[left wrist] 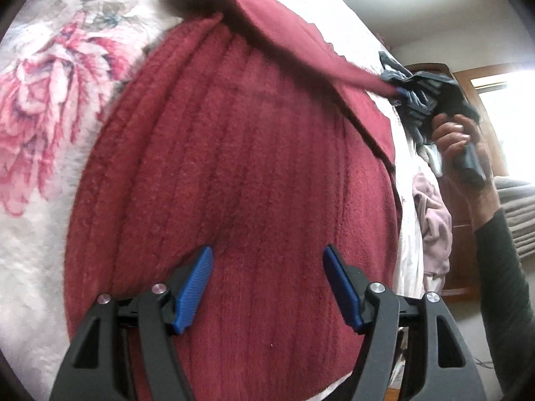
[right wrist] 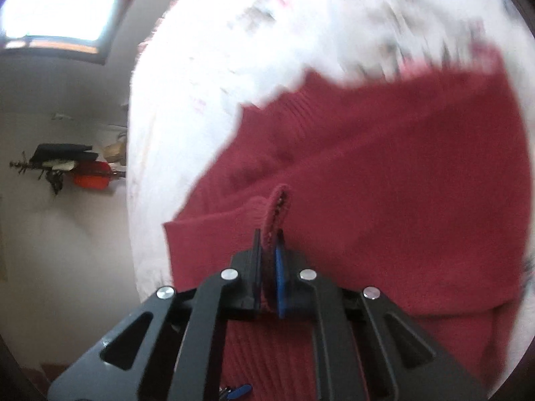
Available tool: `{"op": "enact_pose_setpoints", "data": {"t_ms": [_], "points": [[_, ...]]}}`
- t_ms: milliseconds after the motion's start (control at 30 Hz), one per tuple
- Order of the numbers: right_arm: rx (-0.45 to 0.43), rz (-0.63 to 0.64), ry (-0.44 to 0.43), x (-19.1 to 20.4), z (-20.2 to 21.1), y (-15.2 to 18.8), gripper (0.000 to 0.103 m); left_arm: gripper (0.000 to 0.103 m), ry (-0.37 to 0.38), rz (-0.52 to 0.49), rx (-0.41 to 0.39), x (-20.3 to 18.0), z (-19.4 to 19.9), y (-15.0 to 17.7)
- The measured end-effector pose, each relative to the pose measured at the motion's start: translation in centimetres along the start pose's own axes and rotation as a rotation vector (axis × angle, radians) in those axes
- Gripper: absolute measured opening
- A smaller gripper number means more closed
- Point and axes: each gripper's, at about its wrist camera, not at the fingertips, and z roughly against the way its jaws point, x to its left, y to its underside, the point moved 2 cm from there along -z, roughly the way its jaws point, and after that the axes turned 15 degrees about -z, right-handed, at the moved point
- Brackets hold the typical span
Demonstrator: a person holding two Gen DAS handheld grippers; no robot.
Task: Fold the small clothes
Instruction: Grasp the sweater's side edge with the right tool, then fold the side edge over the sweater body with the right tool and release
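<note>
While no writing is legible, ribbed red sweater (left wrist: 254, 173) lies on fuzzy floral blanket (left wrist: 50, 107); right gripper (right wrist: 269, 260) pinches its cuff (right wrist: 276, 210), left gripper (left wrist: 267, 287) wide open, empty, above it.

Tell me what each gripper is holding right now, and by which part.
The right gripper is shut on the red sweater, pinching the ribbed cuff end of a sleeve. The left gripper is open above the sweater's body, holding nothing.

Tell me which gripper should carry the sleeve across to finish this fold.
Right. The right gripper is already shut on the red sweater's sleeve cuff; the left gripper hangs open over the body, holding nothing.
</note>
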Motion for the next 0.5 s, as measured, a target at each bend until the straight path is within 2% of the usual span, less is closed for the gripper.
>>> {"op": "enact_pose_setpoints", "data": {"t_ms": [100,200,333,500], "points": [[-0.087,0.054,-0.023,1.8,4.2,-0.3,0.005,0.069,0.0,-0.009,-0.023,-0.4,1.2,-0.4],[-0.163,0.085,-0.032,2.1,7.9,-0.7,0.005,0.069,0.008,-0.016,-0.063,-0.6,2.8,-1.6],[-0.223,0.066,-0.028,-0.2,11.2,-1.6,0.005,0.069,0.015,-0.028,-0.119,-0.3,5.2,-4.4],[-0.237,0.0,-0.014,-4.8,11.2,-2.9,0.005,0.069,-0.005,-0.052,-0.179,0.5,6.8,-9.6]]}}
